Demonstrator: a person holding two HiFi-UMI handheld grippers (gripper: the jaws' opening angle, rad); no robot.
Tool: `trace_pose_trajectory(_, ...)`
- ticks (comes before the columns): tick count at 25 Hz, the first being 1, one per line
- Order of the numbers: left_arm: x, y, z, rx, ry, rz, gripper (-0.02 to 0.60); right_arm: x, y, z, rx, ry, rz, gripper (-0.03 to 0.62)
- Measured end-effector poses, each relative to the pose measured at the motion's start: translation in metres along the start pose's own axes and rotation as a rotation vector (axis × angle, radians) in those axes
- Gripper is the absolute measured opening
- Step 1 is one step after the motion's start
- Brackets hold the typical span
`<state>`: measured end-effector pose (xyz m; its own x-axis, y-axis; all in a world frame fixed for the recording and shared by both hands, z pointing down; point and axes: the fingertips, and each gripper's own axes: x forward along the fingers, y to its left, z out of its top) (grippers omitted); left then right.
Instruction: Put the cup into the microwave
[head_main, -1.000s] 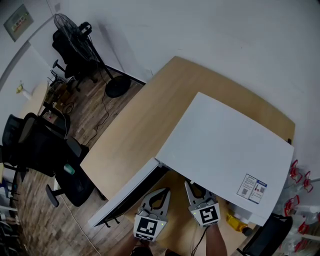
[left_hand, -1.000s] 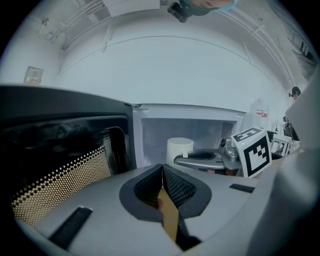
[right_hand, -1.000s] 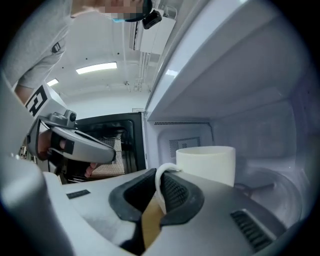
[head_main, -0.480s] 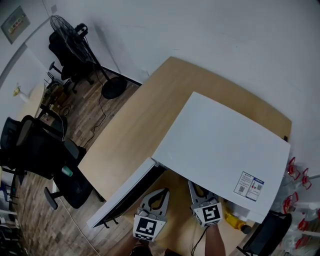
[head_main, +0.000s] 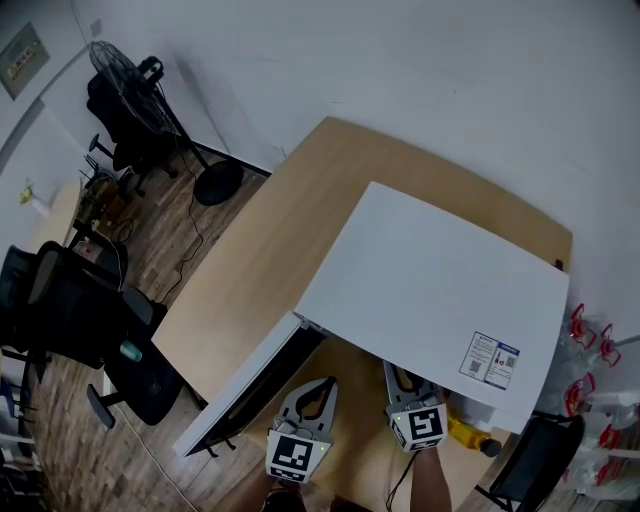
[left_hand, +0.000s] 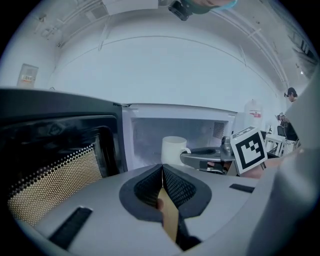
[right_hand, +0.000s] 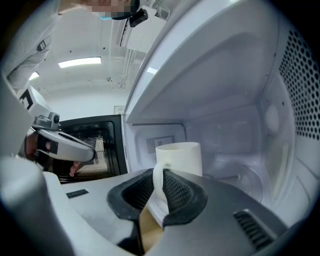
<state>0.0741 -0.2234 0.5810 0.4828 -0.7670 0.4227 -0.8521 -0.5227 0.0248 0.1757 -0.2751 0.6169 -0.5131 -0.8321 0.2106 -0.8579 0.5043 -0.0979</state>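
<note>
A white cup stands upright inside the open microwave, near the front left of its cavity; it also shows as the cup in the left gripper view. My right gripper reaches into the oven's mouth. Its jaws are opening, with the cup's handle still between the pads. From above, the right gripper sits partly under the microwave's top. My left gripper is shut on nothing and hangs in front of the opening, beside the swung-out door. It appears as the left gripper in the head view.
The microwave stands on a wooden table. Its glass turntable lies right of the cup. A yellow bottle lies beside the microwave's right corner. Office chairs and a fan stand at the left, spray bottles at the right.
The right gripper has shifted a little to the right at the microwave's mouth. The left gripper has kept its place.
</note>
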Motion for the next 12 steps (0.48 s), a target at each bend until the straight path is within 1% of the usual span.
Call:
trace_pose_trajectory(9,-0.007,-0.002,0.001,0.003,-0.010,-0.012,0.025,-0.007,-0.008,-0.001,-0.007,0.017,-0.053,0.064)
trace_pose_trajectory(10,-0.009,-0.002,0.002,0.004,-0.012,-0.011,0.024,-0.008,-0.008,0.000,-0.006,0.020,-0.057,0.078)
trace_pose_trajectory(12,-0.011,-0.001,0.004,0.009,-0.012,-0.010,0.025,-0.009,-0.007,0.000,-0.002,0.027,-0.070,0.127)
